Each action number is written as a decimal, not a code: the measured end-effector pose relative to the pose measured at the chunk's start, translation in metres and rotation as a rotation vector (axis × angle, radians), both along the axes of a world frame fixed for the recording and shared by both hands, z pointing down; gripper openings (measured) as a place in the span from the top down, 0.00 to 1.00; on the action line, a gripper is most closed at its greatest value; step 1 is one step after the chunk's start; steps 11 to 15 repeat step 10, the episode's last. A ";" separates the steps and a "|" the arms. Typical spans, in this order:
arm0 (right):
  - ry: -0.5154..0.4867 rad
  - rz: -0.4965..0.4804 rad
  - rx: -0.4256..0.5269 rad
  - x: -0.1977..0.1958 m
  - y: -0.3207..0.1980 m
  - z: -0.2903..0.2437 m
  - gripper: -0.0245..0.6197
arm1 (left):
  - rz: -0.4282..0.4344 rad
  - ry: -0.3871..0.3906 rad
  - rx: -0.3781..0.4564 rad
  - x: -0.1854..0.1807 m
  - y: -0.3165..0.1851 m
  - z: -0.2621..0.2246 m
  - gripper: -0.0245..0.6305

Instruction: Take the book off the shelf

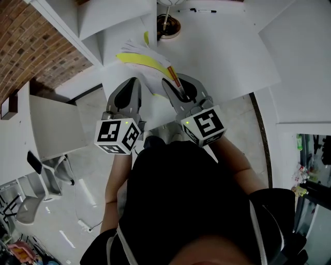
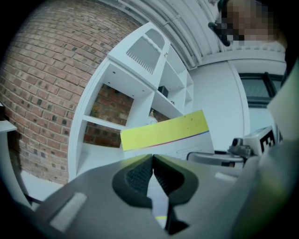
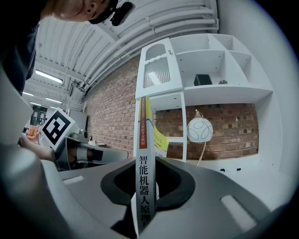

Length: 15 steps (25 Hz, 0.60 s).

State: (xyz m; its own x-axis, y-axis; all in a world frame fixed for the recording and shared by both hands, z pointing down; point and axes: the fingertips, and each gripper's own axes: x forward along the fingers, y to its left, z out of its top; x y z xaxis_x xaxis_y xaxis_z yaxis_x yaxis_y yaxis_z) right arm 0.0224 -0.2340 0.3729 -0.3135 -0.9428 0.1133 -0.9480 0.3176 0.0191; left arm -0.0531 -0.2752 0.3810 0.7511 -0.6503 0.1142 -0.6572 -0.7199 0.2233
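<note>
The book (image 1: 150, 67) has a yellow and white cover and hangs fanned open above the white table (image 1: 222, 57). My right gripper (image 1: 178, 85) is shut on its spine, which stands upright between the pads with printed characters on it (image 3: 142, 140). The left gripper (image 1: 133, 83) sits just left of the book, its pads meeting at the tips (image 2: 153, 158). A pale strip shows in the gap behind them; whether it is held is unclear. Ahead of the left jaws lies the book's yellow cover (image 2: 163, 133). The white shelf (image 3: 205, 91) stands behind.
A round white lamp (image 3: 200, 130) stands on the table under the shelf, its base (image 1: 168, 28) near the far edge. A pen (image 1: 204, 10) lies beyond. The brick wall (image 2: 42, 84) is at left. A grey chair (image 1: 36, 191) stands lower left by a side desk (image 1: 51, 127).
</note>
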 end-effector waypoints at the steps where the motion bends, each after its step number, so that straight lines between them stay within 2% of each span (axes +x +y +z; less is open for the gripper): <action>1: -0.002 0.001 0.000 0.000 0.000 0.000 0.86 | 0.001 -0.001 -0.002 0.000 0.000 0.000 0.95; 15: -0.005 0.000 -0.002 0.000 0.000 -0.001 0.86 | 0.004 -0.004 -0.006 0.000 0.002 0.001 0.95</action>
